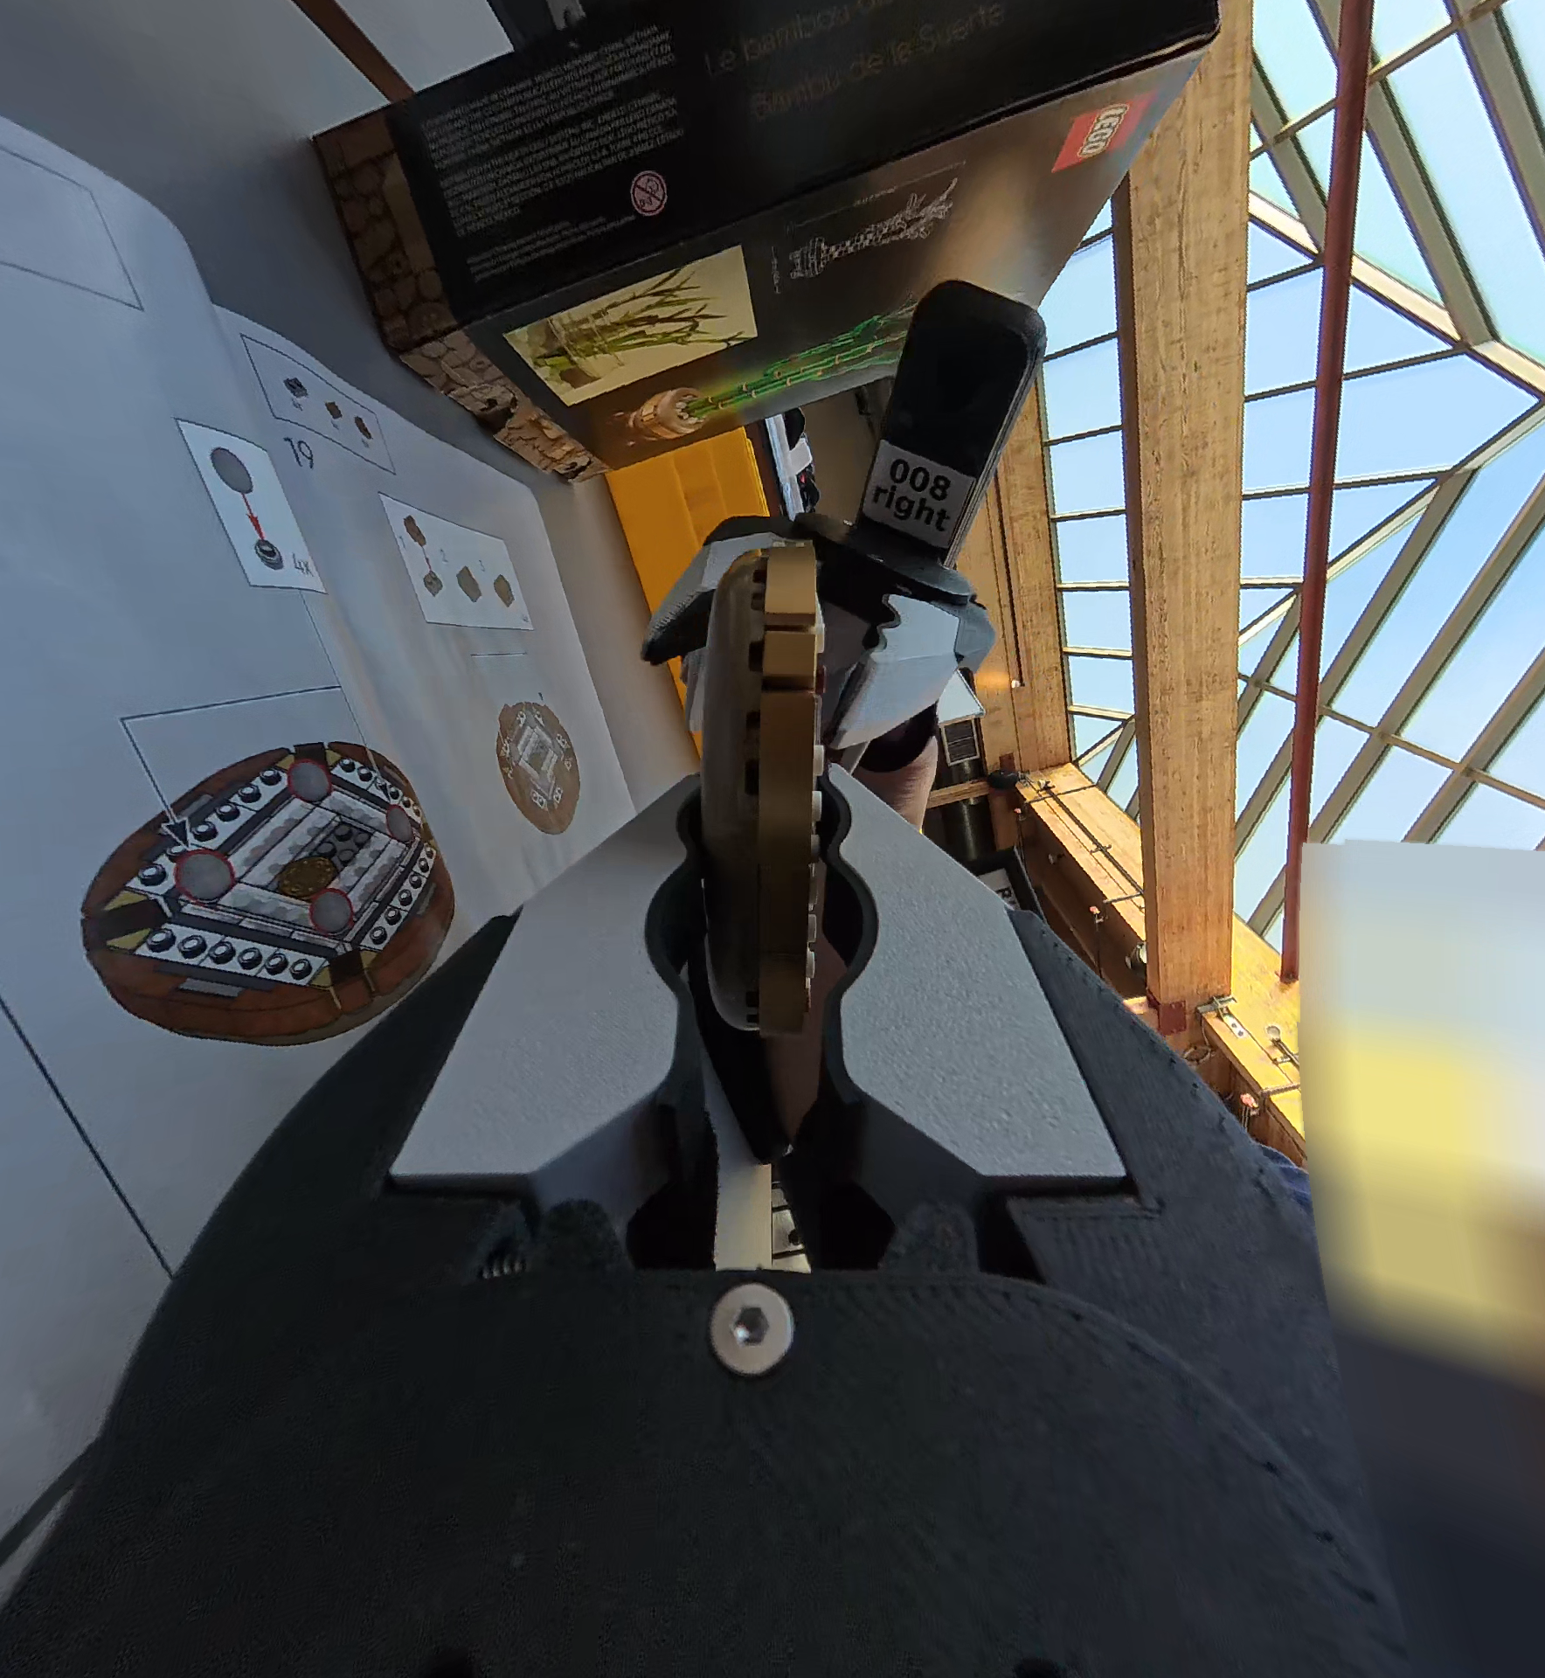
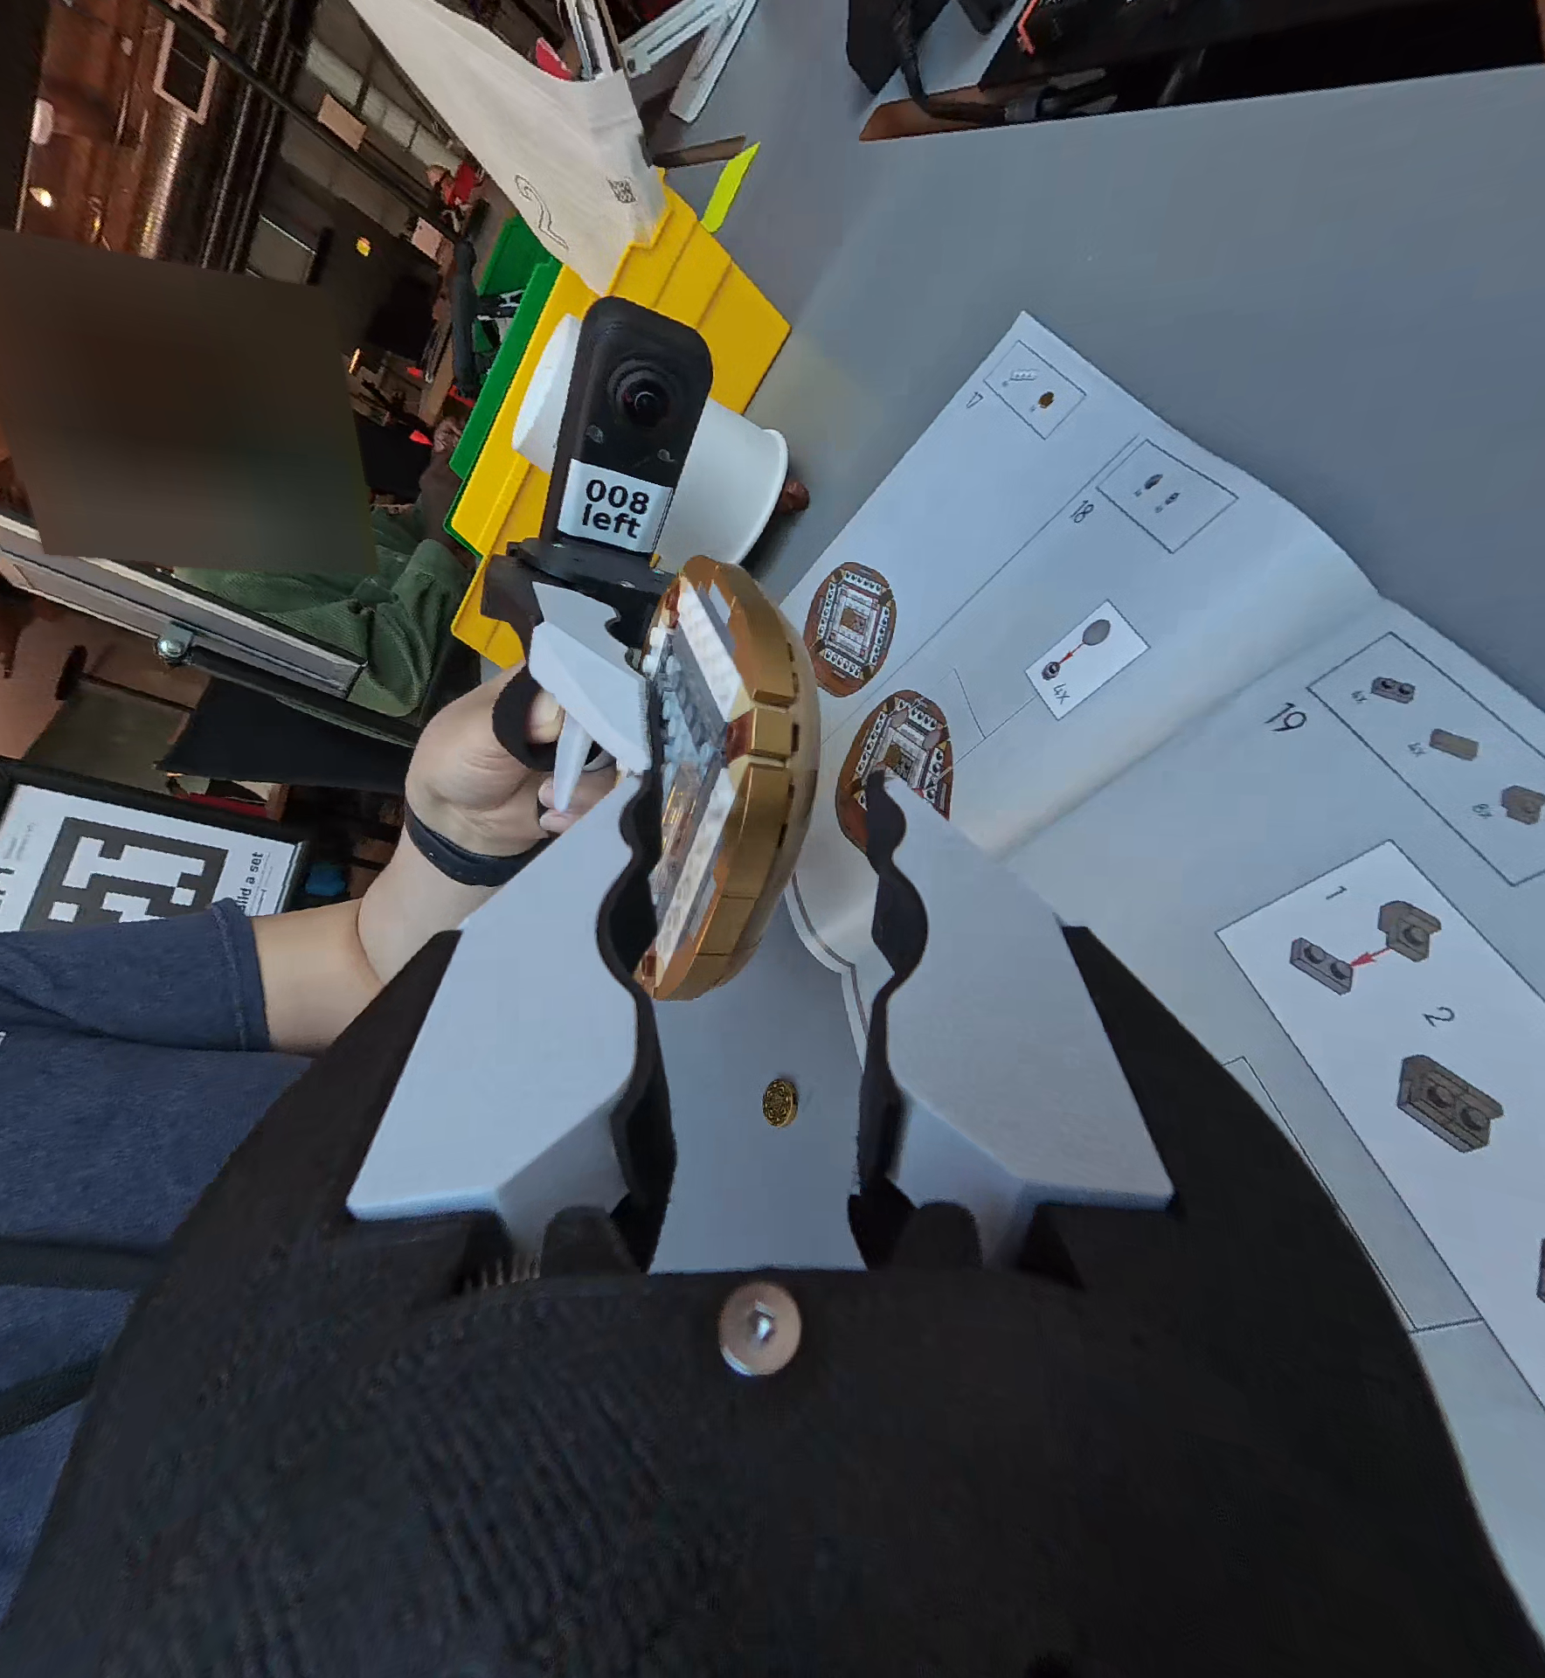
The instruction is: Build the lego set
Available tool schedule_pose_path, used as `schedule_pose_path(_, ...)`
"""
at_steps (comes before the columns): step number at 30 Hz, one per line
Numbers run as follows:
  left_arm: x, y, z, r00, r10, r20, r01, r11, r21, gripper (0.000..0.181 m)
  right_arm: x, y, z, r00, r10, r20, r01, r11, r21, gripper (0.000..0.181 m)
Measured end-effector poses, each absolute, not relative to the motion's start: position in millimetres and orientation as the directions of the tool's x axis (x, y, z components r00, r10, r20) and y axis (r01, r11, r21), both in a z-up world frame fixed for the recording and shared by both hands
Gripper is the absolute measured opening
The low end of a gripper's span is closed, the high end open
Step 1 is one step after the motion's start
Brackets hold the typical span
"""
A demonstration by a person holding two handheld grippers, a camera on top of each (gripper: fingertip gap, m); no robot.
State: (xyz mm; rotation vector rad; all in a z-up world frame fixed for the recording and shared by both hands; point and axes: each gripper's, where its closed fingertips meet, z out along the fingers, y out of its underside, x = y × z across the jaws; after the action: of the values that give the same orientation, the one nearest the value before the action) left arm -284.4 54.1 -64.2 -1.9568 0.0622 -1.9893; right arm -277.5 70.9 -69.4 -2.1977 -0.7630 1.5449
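**Q:** What are the two grippers doing?

**A:** The left gripper, grey fingers with wavy black pads, is clamped edge-on around a round gold-rimmed lego disc, its jaws drawn narrow against both faces. From the right wrist view, the same left gripper grips the disc at its far edge, with a person's hand around its handle. The right gripper has its jaws wide apart. Its left finger lies right against the disc's studded white-and-grey face; I cannot tell if it actually touches. Its right finger stands clear of the disc.

**Q:** Where is the disc relative to the jaws?

**A:** It is held up on edge above the table, its lower rim lying between the right gripper's open fingertips. A small round gold piece lies on the table farther back between those fingers.

**Q:** And the surroundings?

**A:** A grey table carries an open white instruction booklet, a black lego box, a white paper cup lying on its side and a yellow plastic tray. Above are wooden beams and a glass roof.
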Motion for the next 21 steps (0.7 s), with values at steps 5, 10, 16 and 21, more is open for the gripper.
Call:
schedule_pose_path(5, -283.0, 53.8, -65.5, 0.016, -0.273, 0.962, 0.211, -0.939, -0.27, 0.019, -277.8, 67.8, -65.8, 0.185, 0.572, -0.799, 0.212, -0.817, -0.536, 0.029)
schedule_pose_path(10, -282.9, 54.1, -68.8, 0.04, -0.277, 0.96, 0.204, -0.938, -0.279, 0.019, -279.0, 67.2, -70.4, 0.171, 0.553, -0.816, 0.217, -0.829, -0.516, 0.028)
schedule_pose_path(16, -281.6, 49.7, -67.6, 0.024, -0.278, 0.96, 0.166, -0.946, -0.278, 0.019, -276.3, 62.0, -69.4, 0.125, 0.544, -0.83, 0.242, -0.828, -0.506, 0.027)
schedule_pose_path(21, -278.6, 45.4, -69.5, 0.026, -0.283, 0.959, 0.128, -0.95, -0.284, 0.019, -275.3, 61.4, -70.2, 0.122, 0.539, -0.834, 0.25, -0.829, -0.499, 0.027)
